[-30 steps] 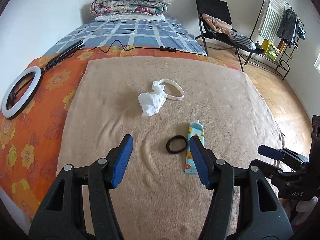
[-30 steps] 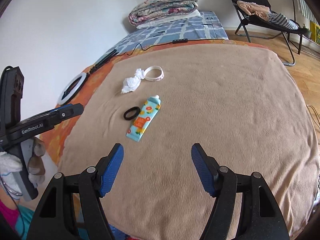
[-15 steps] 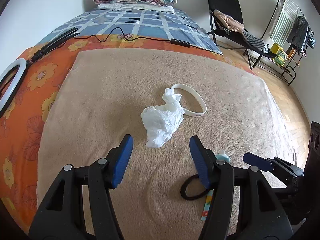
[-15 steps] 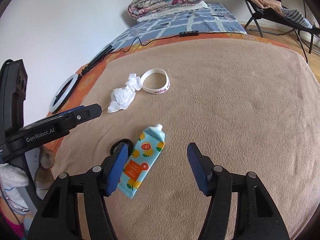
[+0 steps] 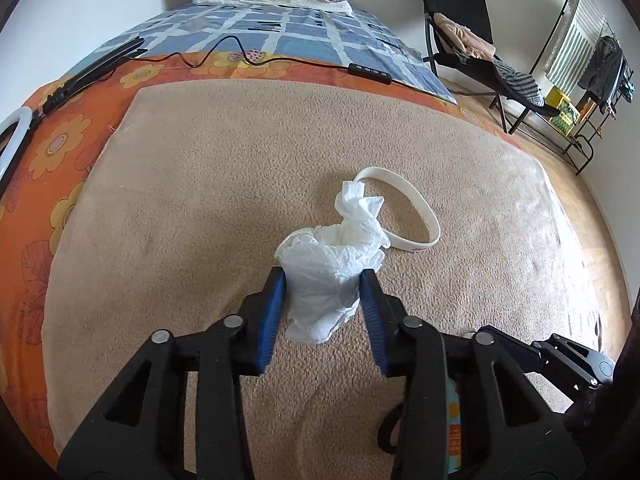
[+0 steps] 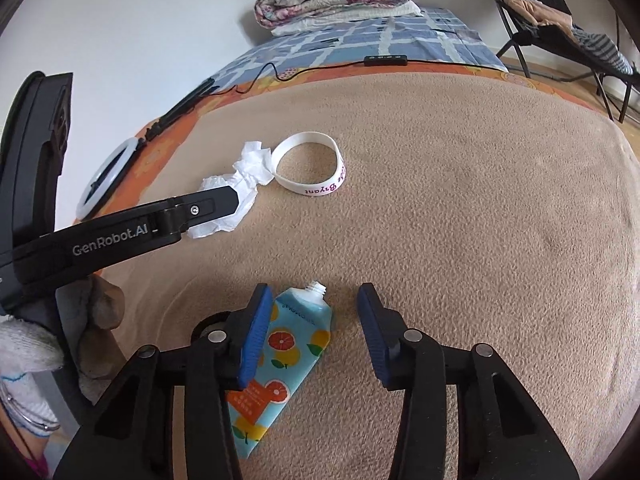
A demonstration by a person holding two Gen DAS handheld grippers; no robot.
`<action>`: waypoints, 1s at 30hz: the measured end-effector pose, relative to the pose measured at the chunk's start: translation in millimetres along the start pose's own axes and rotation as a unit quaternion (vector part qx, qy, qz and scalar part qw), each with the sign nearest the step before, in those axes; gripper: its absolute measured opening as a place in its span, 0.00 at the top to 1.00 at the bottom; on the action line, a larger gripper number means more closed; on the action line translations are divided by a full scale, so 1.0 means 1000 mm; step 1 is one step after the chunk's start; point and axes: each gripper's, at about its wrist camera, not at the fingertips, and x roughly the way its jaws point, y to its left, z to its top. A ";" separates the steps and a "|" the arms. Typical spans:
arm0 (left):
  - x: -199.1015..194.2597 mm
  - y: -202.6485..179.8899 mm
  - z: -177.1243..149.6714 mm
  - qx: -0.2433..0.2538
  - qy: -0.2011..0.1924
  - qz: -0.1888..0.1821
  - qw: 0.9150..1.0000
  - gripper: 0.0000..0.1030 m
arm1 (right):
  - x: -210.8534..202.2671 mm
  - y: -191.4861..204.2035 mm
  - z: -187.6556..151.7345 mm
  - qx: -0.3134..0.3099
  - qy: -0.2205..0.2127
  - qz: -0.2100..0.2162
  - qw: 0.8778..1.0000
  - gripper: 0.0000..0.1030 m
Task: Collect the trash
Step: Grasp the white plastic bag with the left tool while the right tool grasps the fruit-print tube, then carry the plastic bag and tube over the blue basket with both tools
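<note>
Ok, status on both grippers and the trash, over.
Left gripper closing around crumpled tissue. Right gripper closing over open fruit-print tube, right pad clear. White wristband touches the tissue's far end; nothing blocking.

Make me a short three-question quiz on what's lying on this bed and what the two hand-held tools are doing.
1. True or false: the crumpled white tissue lies between the left tool's blue pads.
2. Which item lies between the right tool's pads: A) white wristband, B) fruit-printed tube, C) ring light?
3. What does the tissue's far end overlap?

Key
1. True; the jaws are closing, pads at its sides.
2. B; those jaws are closing too, the right pad still clear of it.
3. The white wristband's rim.
</note>
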 end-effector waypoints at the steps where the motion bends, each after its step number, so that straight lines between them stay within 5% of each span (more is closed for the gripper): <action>1: 0.000 -0.001 -0.001 0.004 0.000 0.002 1.000 0.69 | 0.001 0.002 -0.001 -0.007 0.000 -0.006 1.000 0.65; 4: -0.001 -0.006 -0.004 0.018 -0.004 0.007 1.000 0.77 | 0.000 0.007 -0.004 -0.023 -0.001 -0.008 1.000 0.79; 8: -0.012 -0.014 -0.007 0.043 -0.016 0.017 0.999 0.82 | -0.002 0.009 -0.004 -0.026 -0.002 -0.009 1.000 0.83; 30: -0.116 -0.022 -0.039 0.066 -0.042 0.005 0.997 0.84 | -0.098 -0.006 0.008 -0.018 -0.083 -0.027 0.996 0.85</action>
